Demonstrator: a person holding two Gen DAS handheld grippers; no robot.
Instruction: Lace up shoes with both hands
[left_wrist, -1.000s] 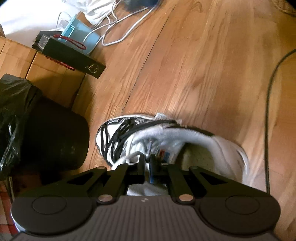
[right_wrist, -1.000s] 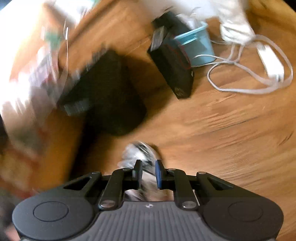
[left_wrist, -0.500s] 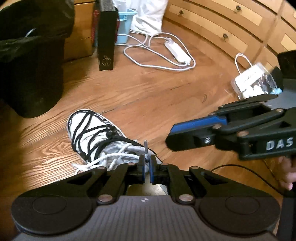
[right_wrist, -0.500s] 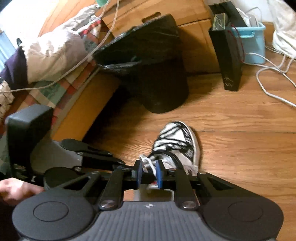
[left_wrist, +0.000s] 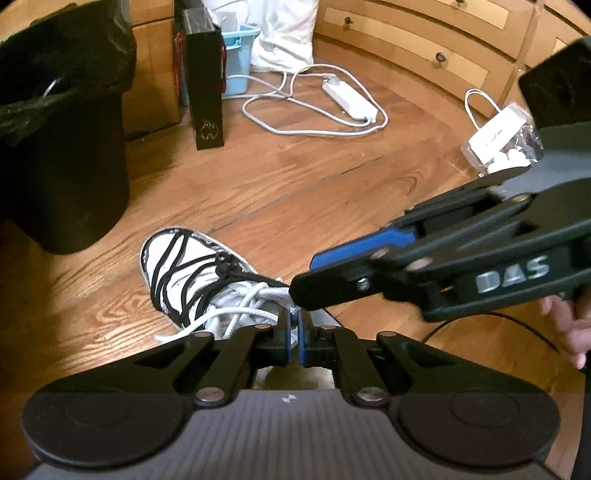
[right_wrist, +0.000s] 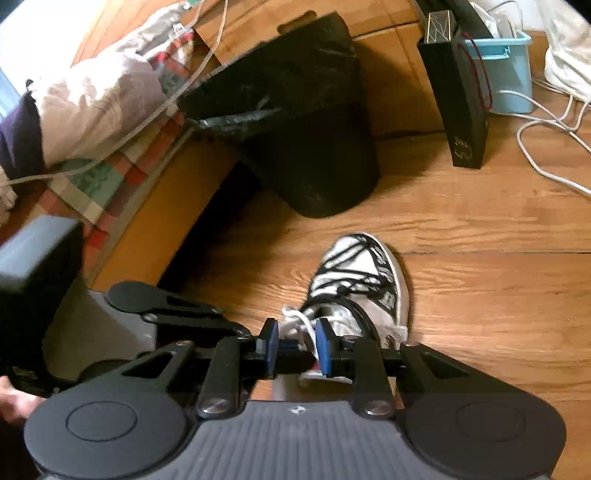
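A white shoe (left_wrist: 184, 273) with black cords across its toe stands on the wooden floor, its loose white lace (left_wrist: 240, 314) bunched at the tongue. My left gripper (left_wrist: 293, 328) is just above the tongue and shut on the tip of the white lace. My right gripper (left_wrist: 306, 275) reaches in from the right, its fingertips right over the left one's tips. In the right wrist view the shoe (right_wrist: 369, 273) lies ahead; the right gripper (right_wrist: 297, 345) has its jaws opening, with a strand of white lace (right_wrist: 301, 325) loose between them. The left gripper (right_wrist: 236, 328) enters from the left.
A black bin (left_wrist: 62, 147) stands at the left, with a black paper bag (left_wrist: 205, 92) and blue tub (left_wrist: 236, 62) behind it. A white power strip (left_wrist: 349, 98) with cable lies ahead, a clear bag (left_wrist: 502, 144) by the wooden drawers (left_wrist: 406, 44). A bed (right_wrist: 92, 173) borders the left.
The left view swung from over the shoe's heel to face the room. The right gripper came in close to the left gripper's tips, and its jaws widened.
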